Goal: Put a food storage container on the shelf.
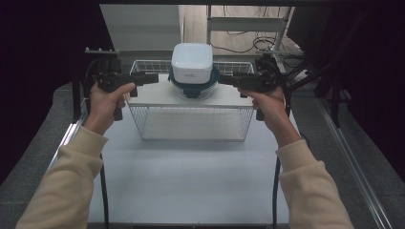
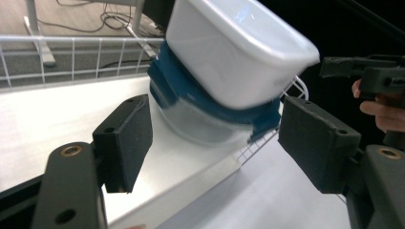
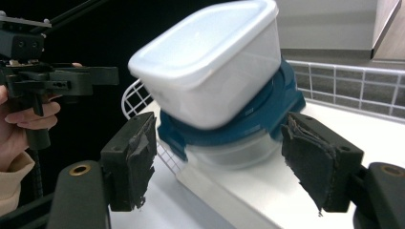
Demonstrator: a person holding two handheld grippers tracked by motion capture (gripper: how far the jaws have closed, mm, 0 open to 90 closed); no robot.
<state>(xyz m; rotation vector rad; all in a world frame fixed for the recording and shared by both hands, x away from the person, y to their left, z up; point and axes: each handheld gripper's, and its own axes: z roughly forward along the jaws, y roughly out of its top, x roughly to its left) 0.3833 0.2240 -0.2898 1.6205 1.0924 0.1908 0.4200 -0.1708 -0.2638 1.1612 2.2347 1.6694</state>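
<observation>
high view: a white container (image 1: 192,61) sits stacked on a clear container with a blue lid (image 1: 192,86), on a white board over a wire basket (image 1: 191,125) on the table (image 1: 191,181), probably so the stack stays reachable from 2 sides. the left gripper (image 1: 152,78) and right gripper (image 1: 224,80) point at it, not touching.

left gripper view: the jaws stand wide open, holding nothing, the stack between and beyond them.

right gripper view: the same, pads (image 3: 310,157) apart from the lid.
</observation>
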